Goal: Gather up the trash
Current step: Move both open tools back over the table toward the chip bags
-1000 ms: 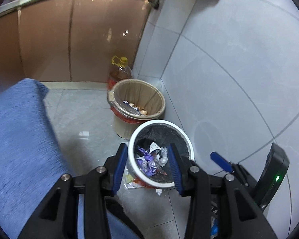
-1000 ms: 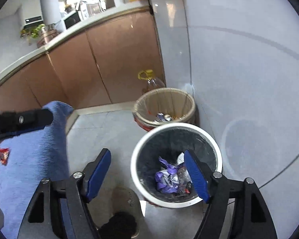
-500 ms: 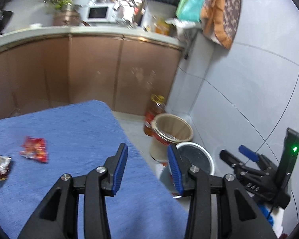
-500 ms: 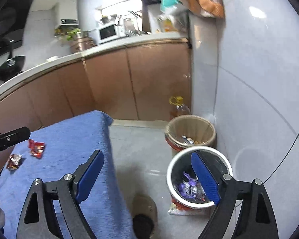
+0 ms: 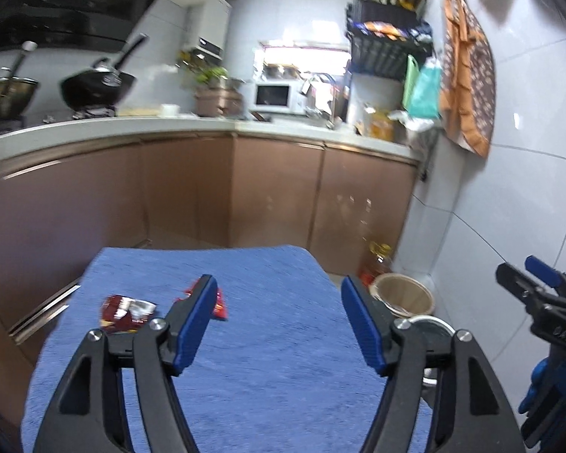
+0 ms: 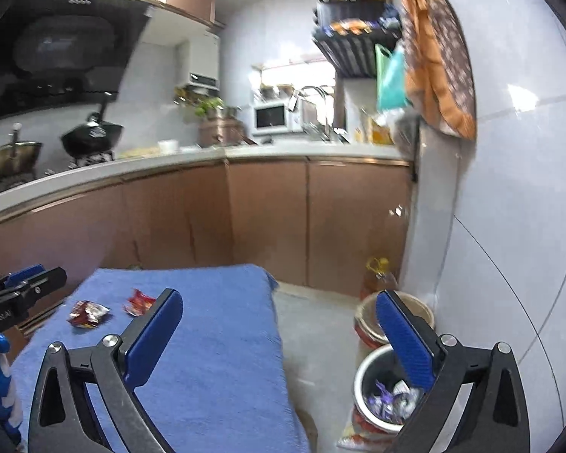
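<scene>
Our left gripper (image 5: 279, 321) and right gripper (image 6: 279, 339) hover spread and empty over the blue cloth (image 5: 275, 377). Two wrappers (image 5: 126, 313) (image 5: 219, 304) lie ahead, nearly touching (we might pinch cloth too). Beyond, two bins (image 6: 381, 389) (image 6: 394, 311) stand on the floor.

Left tool (image 5: 279, 324): blue-padded jaws spread wide, nothing between them, over a blue cloth-covered counter (image 5: 275, 385). Dark red wrapper (image 5: 126, 311) near the counter's far left corner; red wrapper (image 5: 218, 300) just right of it, partly hidden by the left jaw. Beige bin (image 5: 405, 296) and white-rimmed bin (image 5: 432, 324) on the floor past the counter's right edge. Right tool (image 5: 539, 287) at frame right; jaw state unclear
</scene>
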